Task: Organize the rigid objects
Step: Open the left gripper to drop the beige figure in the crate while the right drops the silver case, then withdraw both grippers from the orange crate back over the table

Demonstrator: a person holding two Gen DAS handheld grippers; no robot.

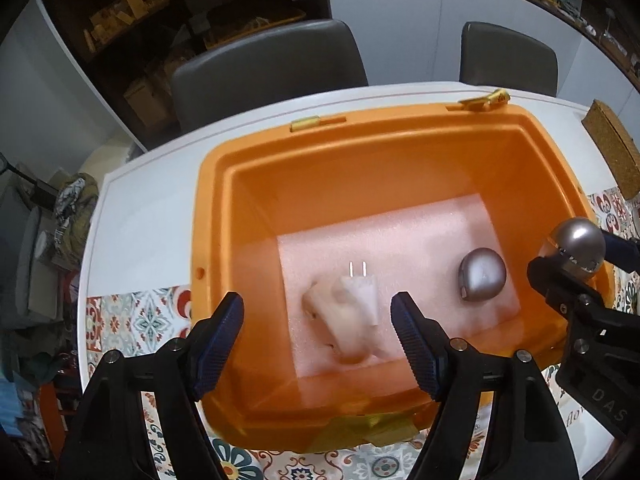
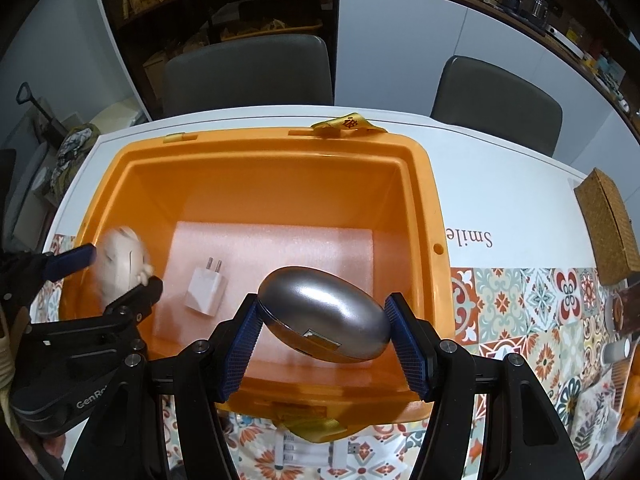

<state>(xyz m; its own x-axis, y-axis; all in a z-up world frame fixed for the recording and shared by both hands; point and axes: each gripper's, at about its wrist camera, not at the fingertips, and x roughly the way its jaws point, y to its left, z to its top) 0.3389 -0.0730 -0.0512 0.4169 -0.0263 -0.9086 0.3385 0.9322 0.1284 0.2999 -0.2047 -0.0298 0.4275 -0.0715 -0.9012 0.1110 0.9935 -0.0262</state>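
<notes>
Above the orange bin, from the left wrist, the left gripper stands apart — a blurred pale object shows between its fingers, touching neither, near the white charger on the bin's pink foam. From the right wrist, the right gripper clamps a silver oval case over the bin's near edge.

left tool: black frame | blue ribbed pads | silver screws; right tool: same build
</notes>
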